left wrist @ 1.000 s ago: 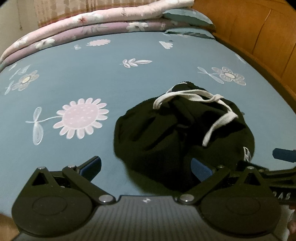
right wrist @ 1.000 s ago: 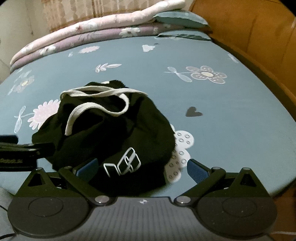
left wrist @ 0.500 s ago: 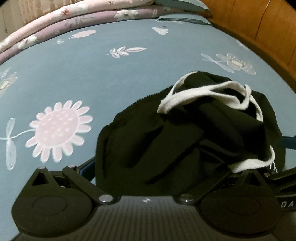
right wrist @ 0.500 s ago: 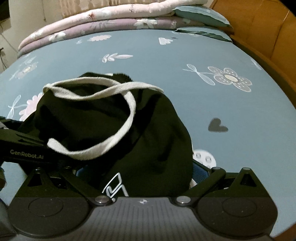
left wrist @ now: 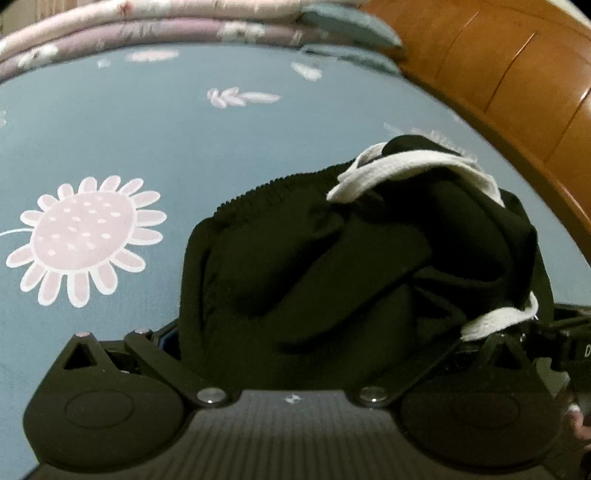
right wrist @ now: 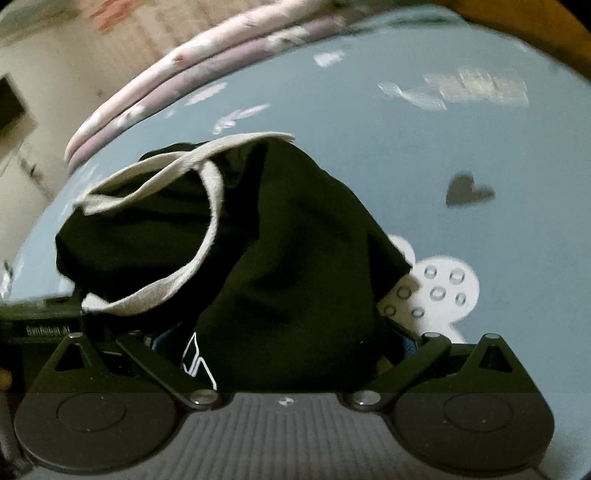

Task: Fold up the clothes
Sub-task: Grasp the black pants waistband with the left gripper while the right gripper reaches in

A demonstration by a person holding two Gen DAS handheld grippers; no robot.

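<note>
A black garment (left wrist: 332,266) is lying bunched in a heap on a blue bedsheet (left wrist: 147,140), its ribbed waistband showing along the top in the left wrist view. A white drawstring (right wrist: 207,206) is looping over the heap, and in the left wrist view one end of it is trailing down the right side. A white outlined logo (right wrist: 197,363) is showing on the cloth at the near edge, low in the right wrist view.

The left gripper (left wrist: 314,343) is sitting right against the near side of the heap, with the cloth filling the space between its spread arms. Its fingertips are buried under the fabric, so whether they are pinching it is not something I can tell. The right gripper (right wrist: 288,347) is sitting the same way on the garment's other side; a bit of blue pad (right wrist: 164,338) is peeking out at the left and another at the right, seemingly apart, but the cloth is hiding the tips and its grip is likewise unclear. Each gripper's black body is edging into the other's view.

The sheet is printed with a pink daisy (left wrist: 86,236), a dark heart (right wrist: 467,190) and pale leaves. Rolled pink and lilac quilts (left wrist: 147,22) are lying along the far edge, and a wooden headboard (left wrist: 517,74) is rising at the right.
</note>
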